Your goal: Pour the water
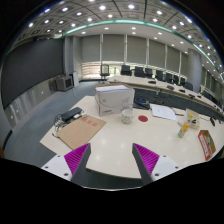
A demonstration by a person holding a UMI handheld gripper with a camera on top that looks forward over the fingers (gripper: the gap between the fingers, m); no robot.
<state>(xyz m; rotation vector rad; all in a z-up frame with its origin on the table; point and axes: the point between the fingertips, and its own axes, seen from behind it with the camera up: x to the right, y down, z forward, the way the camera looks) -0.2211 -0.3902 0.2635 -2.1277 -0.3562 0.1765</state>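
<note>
well beyond the spread, empty fingers of the gripper (pixel 118 160), a small cup (pixel 127 116) waits on the white table (pixel 115 143), bottle (pixel 189 122) off right; approach hasn't begun

You are in an office or meeting room. Rows of small round ceiling lights (pixel 95 12) run overhead, and a band of windows with pale blinds (pixel 125 48) lines the far wall. Dark desks with black office chairs (pixel 150 74) stand in a row beneath them. A dark screen or board (pixel 30 68) hangs on the side wall, above grey carpet (pixel 45 110). Nearest you, a white surface (pixel 115 140) carries a white box (pixel 114 98) and papers.
</note>
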